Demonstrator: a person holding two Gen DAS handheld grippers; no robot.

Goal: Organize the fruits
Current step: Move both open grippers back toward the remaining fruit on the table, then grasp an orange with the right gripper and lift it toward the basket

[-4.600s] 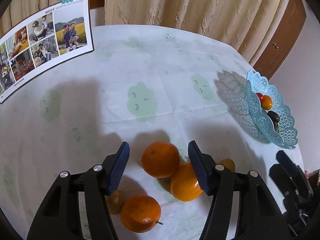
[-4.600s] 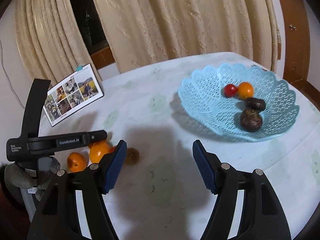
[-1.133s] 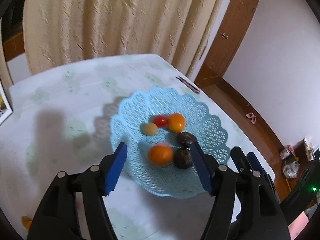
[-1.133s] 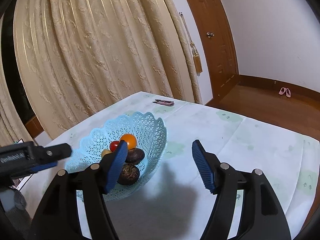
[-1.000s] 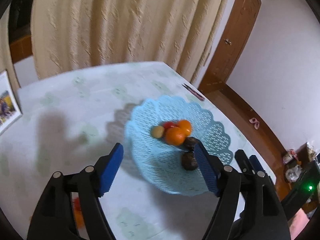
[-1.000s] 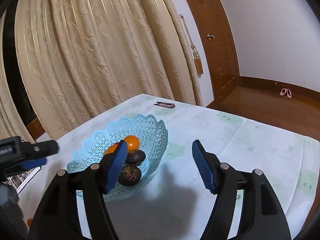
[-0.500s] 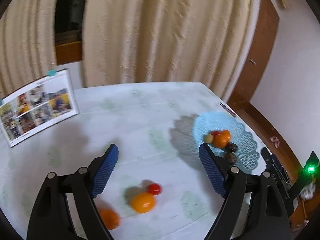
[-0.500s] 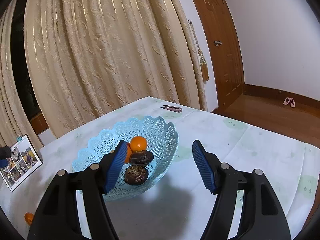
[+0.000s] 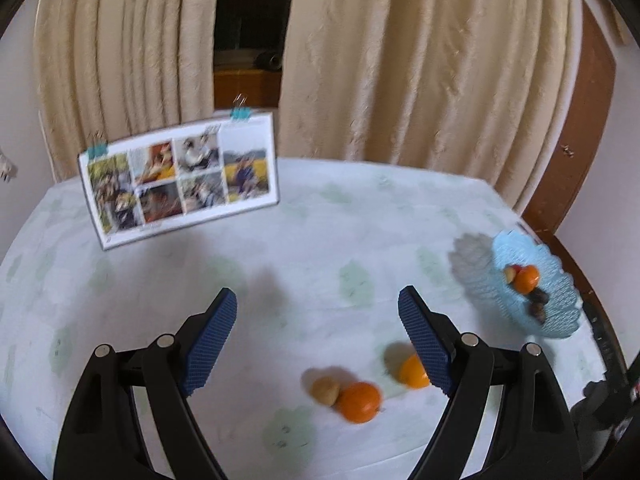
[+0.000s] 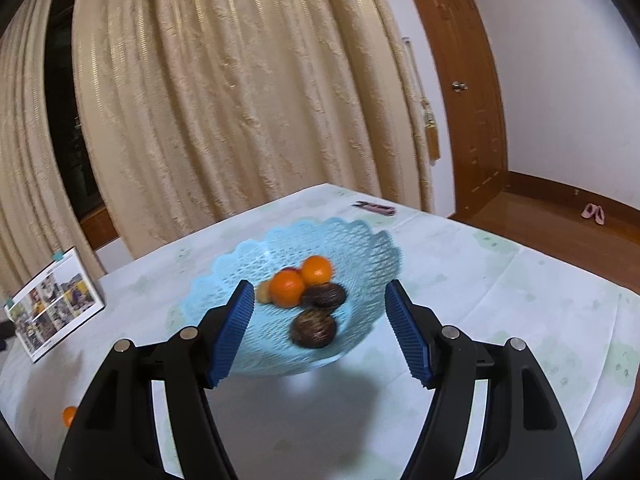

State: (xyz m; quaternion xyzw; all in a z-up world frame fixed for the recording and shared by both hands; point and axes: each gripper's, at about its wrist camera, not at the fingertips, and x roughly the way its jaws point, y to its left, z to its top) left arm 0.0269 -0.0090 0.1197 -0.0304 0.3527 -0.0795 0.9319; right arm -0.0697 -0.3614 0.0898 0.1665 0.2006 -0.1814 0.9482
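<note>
In the left wrist view my left gripper (image 9: 318, 334) is open and empty above the table. Below it lie an orange (image 9: 358, 401), a small tan fruit (image 9: 326, 390) touching it, and a second orange (image 9: 414, 372) partly behind the right finger. The blue lattice basket (image 9: 556, 312) sits at the far right with fruit in it. In the right wrist view my right gripper (image 10: 320, 326) is open and empty, facing the basket (image 10: 360, 248). The basket holds two oranges (image 10: 286, 288), a red fruit, a tan fruit and two dark brown fruits (image 10: 313, 329).
A photo calendar (image 9: 180, 182) stands at the back left of the table; it also shows in the right wrist view (image 10: 52, 304). A small dark and pink tool (image 10: 374, 208) lies behind the basket. Curtains hang behind the table. One orange (image 10: 69, 416) lies at the left.
My left gripper has let an orange go in the basket and swung back left over the loose fruit. The right gripper has turned a little toward the basket.
</note>
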